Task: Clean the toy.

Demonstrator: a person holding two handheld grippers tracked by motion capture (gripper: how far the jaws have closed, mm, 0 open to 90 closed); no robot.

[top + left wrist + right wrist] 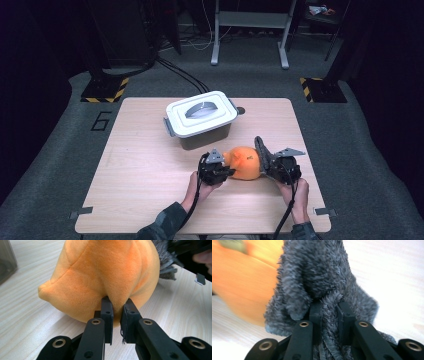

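Note:
An orange plush toy [244,163] lies on the wooden table [150,170] between the two hands. My left gripper [229,171] is at its left side, shut on a fold of the orange plush [105,272], pinched between the jaws. A dark grey fuzzy part [261,151] sticks up from the toy's right side. My right gripper [266,166] is shut on that grey fuzzy part [317,277], with strands of it squeezed between the black jaws. The orange body [239,280] lies blurred behind the grey part in the right gripper view.
A grey box with a white lid and handle [201,113] stands on the table behind the toy, its latches at both ends. A dark box wall [6,260] is at the left edge of the left gripper view. Floor stands and cables lie beyond the table.

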